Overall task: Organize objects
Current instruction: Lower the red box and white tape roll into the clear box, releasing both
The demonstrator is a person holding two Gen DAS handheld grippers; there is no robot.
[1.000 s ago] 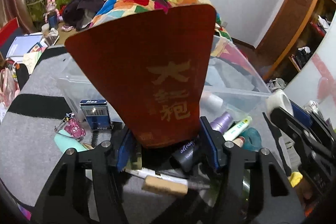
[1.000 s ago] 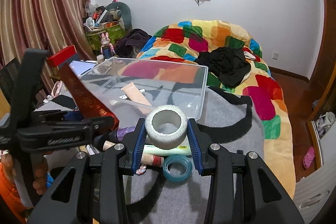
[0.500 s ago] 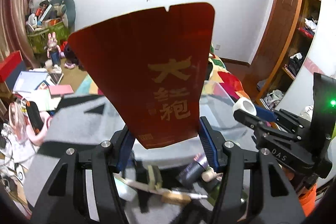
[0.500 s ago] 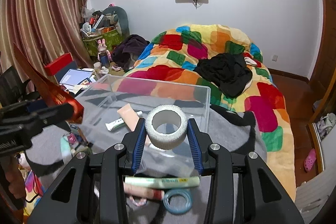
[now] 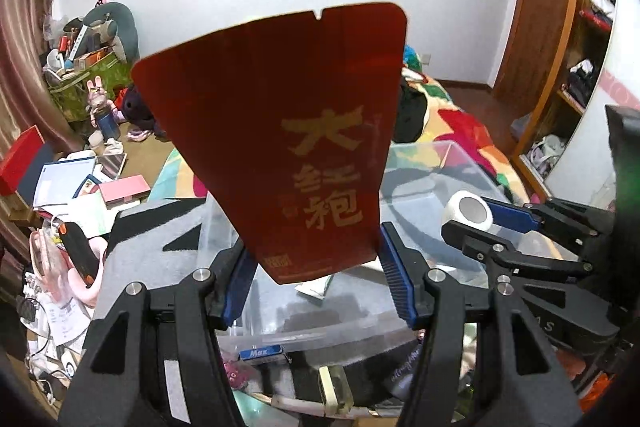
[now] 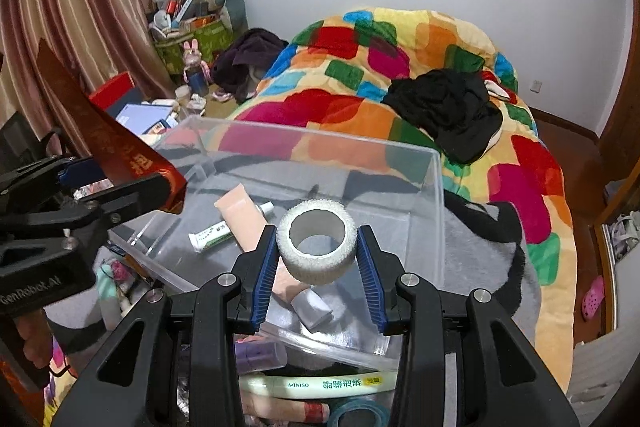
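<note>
My left gripper (image 5: 318, 281) is shut on a red tea packet (image 5: 288, 139) with gold Chinese characters, held upright over the near left part of a clear plastic bin (image 5: 452, 163). The packet also shows in the right wrist view (image 6: 104, 143). My right gripper (image 6: 318, 261) is shut on a white bandage roll (image 6: 317, 242), held above the bin (image 6: 438, 195); the roll also shows in the left wrist view (image 5: 467, 211). In the bin lie a peach tube (image 6: 240, 217), a small white tube (image 6: 212, 233) and a silver-capped tube end (image 6: 312, 309).
On the grey blanket in front of the bin lie a green MINISO tube (image 6: 316, 385), a purple bottle (image 6: 260, 353), a blue tape ring (image 6: 356, 415) and a blue Max box (image 5: 262, 351). A patchwork quilt (image 6: 400, 83) with black clothes (image 6: 448, 111) lies beyond. Clutter fills the floor at left.
Both grippers have risen and moved forward over the bin, still holding the packet and the roll. The loose items on the blanket now sit lower in both views.
</note>
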